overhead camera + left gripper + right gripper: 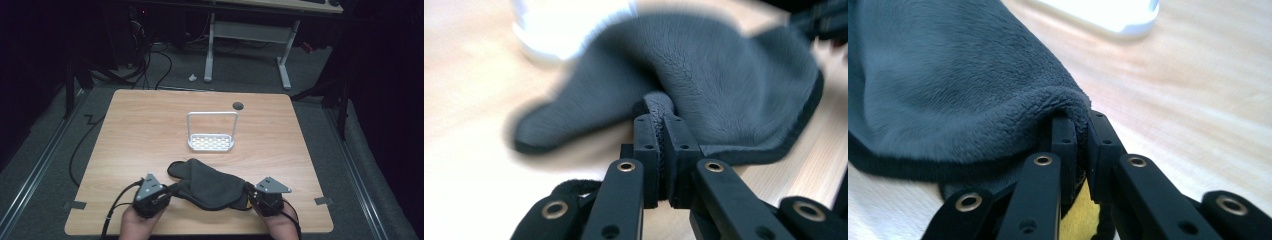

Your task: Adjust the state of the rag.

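Pinching the dark cloth (210, 182) at the table's (140, 130) near edge, your left gripper (167, 192) and right gripper (250, 196) are both clamped on it, so lift evenly toward the white rack (211, 143).

Cloth (210, 184) before rack (211, 132) on table (140, 125)

Fuzzy grey fleece cloth (210, 185), smooth wood-grain table (140, 130), white plastic rack (211, 143)

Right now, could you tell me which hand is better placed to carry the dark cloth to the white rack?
Neither clearly: left gripper and right gripper each pinch an end of the cloth, with the rack centred beyond.
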Available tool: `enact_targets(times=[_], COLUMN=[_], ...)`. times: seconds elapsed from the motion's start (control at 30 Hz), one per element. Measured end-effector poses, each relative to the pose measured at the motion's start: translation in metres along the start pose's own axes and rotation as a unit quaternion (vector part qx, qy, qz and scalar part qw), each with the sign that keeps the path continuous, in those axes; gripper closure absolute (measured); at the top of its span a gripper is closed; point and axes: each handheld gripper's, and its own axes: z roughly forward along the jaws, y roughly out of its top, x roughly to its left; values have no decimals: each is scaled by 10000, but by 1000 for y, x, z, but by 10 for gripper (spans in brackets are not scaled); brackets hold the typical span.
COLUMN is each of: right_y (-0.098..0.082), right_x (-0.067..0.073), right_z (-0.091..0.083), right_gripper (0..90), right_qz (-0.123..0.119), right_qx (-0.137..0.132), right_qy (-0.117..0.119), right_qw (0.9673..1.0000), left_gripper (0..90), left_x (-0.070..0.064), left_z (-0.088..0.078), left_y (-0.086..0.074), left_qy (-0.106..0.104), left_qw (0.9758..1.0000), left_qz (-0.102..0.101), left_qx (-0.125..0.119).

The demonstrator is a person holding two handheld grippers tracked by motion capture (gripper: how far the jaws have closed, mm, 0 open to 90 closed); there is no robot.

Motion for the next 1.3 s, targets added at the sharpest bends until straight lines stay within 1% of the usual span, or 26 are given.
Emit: enact_targets(times=[0.03,0.17,0.23,0.33,0.37,0.4,0.43,0.47,0.5,0.53,0.57,0.63,0.67,0.7,0.73,0.8,0.87,0.93,0.97,1.0,1.07,1.13,1.2,1.23,1.27,1.3], right_y=[3,18,26,33,39,39,44,45,45,45,45,41,40,39,39,41,44,42,39,36,29,21,12,6,-1,-1], right_x=[0,-1,-3,-8,-16,-16,-26,-32,-32,-43,-47,-54,-57,-61,-63,-66,-66,-59,-55,-51,-43,-35,-26,-22,-19,-19], right_z=[-5,-27,-32,-28,-15,-15,4,15,15,38,49,67,74,79,79,70,53,34,26,18,5,-7,-13,-13,-13,-13], right_gripper=[850,849,843,835,831,831,829,825,825,823,816,769,726,689,655,602,587,585,580,575,564,565,562,556,551,551], right_qz=[-27,-29,-22,-21,5,5,84,123,123,177,216,238,278,326,397,463,479,408,361,367,310,263,293,299,323,323], right_qx=[-100,-547,-709,-733,-665,-665,-493,-342,-342,-44,114,390,494,549,526,356,141,-17,-93,-136,-220,-255,-211,-108,-37,-37], right_qy=[-42,-165,-197,-251,-340,-340,-416,-449,-449,-510,-546,-646,-665,-687,-676,-693,-654,-659,-643,-650,-667,-633,-466,-377,-334,-334], right_qw=[9999,9984,9973,9970,9972,9972,9979,9983,9983,9985,9982,9969,9962,9956,9955,9959,9966,9970,9972,9971,9970,9973,9983,9988,9989,9989], left_gripper=[857,856,856,854,854,853,852,851,851,848,846,831,802,739,662,560,485,436,421,418,419,441,431,412,407,421], left_x=[4,10,14,20,27,27,38,38,46,63,72,85,91,96,98,98,93,85,80,75,61,51,49,51,53,53], left_z=[-21,-49,-52,-48,-37,-37,-16,-16,-2,27,42,67,77,82,83,73,55,35,27,22,19,28,46,56,63,63], left_y=[12,33,43,52,59,59,61,61,59,51,45,33,27,22,19,16,15,10,6,0,-10,-18,-20,-20,-19,-19], left_qy=[80,239,274,315,337,337,467,467,543,605,622,744,795,802,795,737,725,710,659,559,503,413,571,650,683,683], left_qw=[9994,9965,9957,9952,9955,9955,9966,9966,9971,9978,9975,9950,9929,9910,9904,9915,9922,9928,9926,9925,9933,9929,9905,9883,9866,9866], left_qz=[-33,5,5,26,-4,-4,-9,-9,-38,-219,-312,-466,-608,-749,-832,-947,-983,-962,-1021,-1085,-1019,-1002,-866,-940,-1065,-1065], left_qx=[-338,-801,-882,-926,-882,-882,-681,-681,-528,-156,72,466,635,769,771,507,265,87,-5,12,225,492,907,1015,1031,1031])
